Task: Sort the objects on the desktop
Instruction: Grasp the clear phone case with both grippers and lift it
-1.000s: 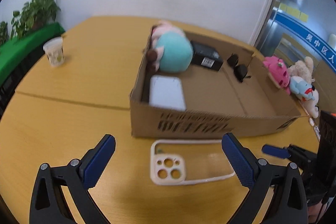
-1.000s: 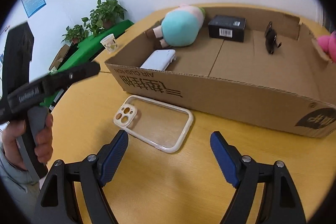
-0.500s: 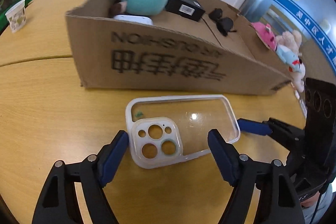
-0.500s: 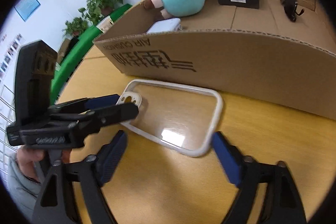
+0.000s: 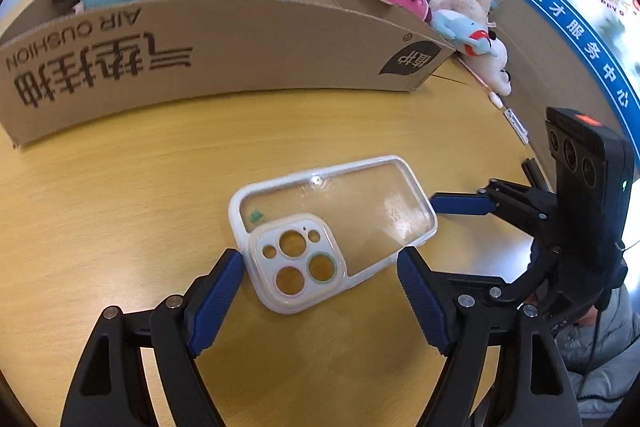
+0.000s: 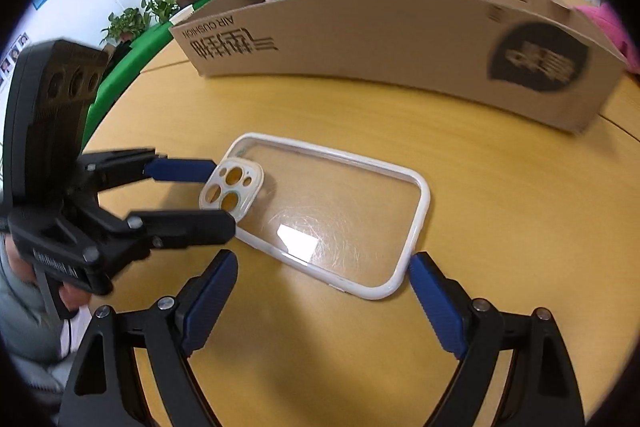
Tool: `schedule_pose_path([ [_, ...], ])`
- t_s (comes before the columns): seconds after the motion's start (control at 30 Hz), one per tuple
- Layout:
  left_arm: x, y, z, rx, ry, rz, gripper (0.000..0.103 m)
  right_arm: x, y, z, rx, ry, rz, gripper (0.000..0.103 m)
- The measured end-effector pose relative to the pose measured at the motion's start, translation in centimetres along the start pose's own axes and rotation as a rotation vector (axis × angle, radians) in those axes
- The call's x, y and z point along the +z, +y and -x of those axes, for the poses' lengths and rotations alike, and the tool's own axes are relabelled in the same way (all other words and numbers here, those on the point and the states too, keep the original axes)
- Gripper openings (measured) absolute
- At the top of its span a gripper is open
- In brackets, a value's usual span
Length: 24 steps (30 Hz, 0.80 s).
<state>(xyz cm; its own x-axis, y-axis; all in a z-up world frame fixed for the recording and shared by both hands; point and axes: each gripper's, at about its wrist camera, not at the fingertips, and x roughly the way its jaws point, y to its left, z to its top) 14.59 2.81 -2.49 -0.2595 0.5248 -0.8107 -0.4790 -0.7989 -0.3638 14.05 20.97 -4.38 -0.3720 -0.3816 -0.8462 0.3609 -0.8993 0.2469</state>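
Both jaws open round phone case (image 5: 332, 227)

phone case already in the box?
No. The phone case lies flat on the table in front of the cardboard box, outside its near wall.

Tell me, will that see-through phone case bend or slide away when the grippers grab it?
The phone case looks thin and hollow, so it is probably very light and may flex a little if squeezed across its white rim. It lies flat on the smooth wooden table, so a push could make it slide rather than tip. Its shiny clear back may be slippery.
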Motion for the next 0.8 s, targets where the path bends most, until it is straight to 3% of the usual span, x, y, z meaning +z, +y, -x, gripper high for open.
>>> schedule_pose_path([
  [0.17, 0.9, 0.7, 0.1, 0.022, -0.002, 0.031, 0.08, -0.9, -0.2, 0.4, -0.117, -0.001, 0.111, 0.089],
  [0.27, 1.0, 0.0, -1.1, 0.018, 0.016, -0.013, 0.08, -0.9, 1.3, -0.7, -0.16, 0.012, 0.226, 0.089],
  [0.3, 1.0, -0.3, -1.3, 0.024, 0.031, -0.032, 0.085, -0.8, 1.9, -1.0, -0.152, 0.017, 0.255, 0.087],
  [0.37, 0.7, -1.5, -1.7, 0.105, 0.055, -0.115, 0.086, -0.6, 3.2, -1.1, -0.158, 0.014, 0.309, 0.088],
  [0.5, 0.2, -1.5, -0.8, 0.06, 0.083, -0.214, 0.086, -1.2, 3.2, -0.1, -0.091, 0.012, 0.367, 0.087],
  [0.6, 0.5, -1.3, 0.5, 0.128, 0.051, -0.309, 0.086, -1.6, 1.9, 1.7, -0.056, -0.002, 0.422, 0.087],
  [0.7, 1.1, -2.0, 0.5, 0.174, 0.056, -0.47, 0.088, -1.3, 1.4, 2.7, -0.097, -0.021, 0.584, 0.087],
  [0.8, 1.7, -2.5, -0.8, 0.146, 0.09, -0.621, 0.088, -0.9, 1.7, 2.3, -0.05, 0.006, 0.765, 0.088],
])
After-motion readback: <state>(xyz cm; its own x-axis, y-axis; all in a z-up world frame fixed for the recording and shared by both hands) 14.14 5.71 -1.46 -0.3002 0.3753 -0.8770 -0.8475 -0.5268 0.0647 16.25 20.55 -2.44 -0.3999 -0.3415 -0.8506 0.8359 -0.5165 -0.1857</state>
